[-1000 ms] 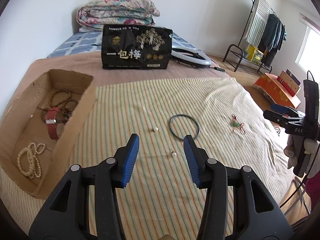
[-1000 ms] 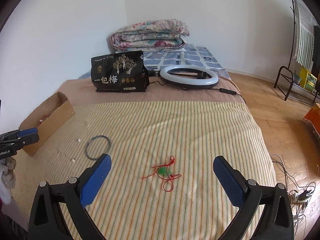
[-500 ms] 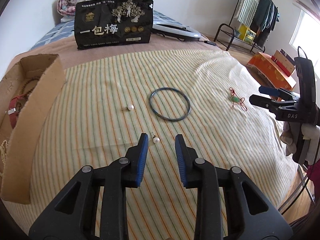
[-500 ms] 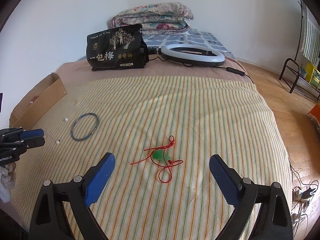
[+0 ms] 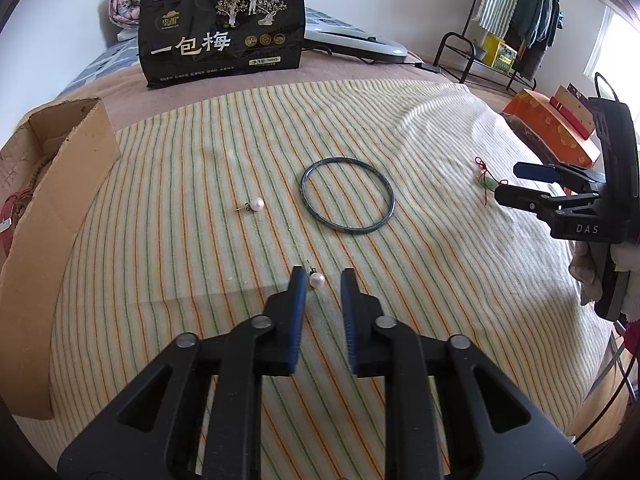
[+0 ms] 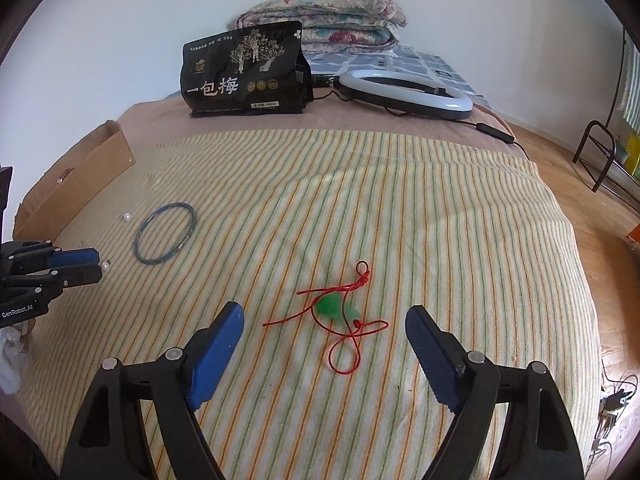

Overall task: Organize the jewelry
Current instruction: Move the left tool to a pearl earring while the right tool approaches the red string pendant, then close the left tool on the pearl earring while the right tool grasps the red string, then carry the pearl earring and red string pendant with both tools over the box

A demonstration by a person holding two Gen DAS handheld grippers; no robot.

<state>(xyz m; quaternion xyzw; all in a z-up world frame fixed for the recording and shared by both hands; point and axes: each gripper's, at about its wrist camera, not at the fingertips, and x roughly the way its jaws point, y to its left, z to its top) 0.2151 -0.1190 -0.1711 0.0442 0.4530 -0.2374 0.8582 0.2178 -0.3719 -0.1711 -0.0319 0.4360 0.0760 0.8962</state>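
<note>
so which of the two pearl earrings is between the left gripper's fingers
The nearer pearl earring, beside the left gripper; the other pearl earring lies farther off, left of the bangle.

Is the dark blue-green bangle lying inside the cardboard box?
No, the dark blue-green bangle lies on the striped cloth, apart from the cardboard box.

Bright, even daylight from a window [image 5: 608, 40] at right, blown out. Soft shadows, sharp focus. Heavy fisheye bending, dark corners.
</note>
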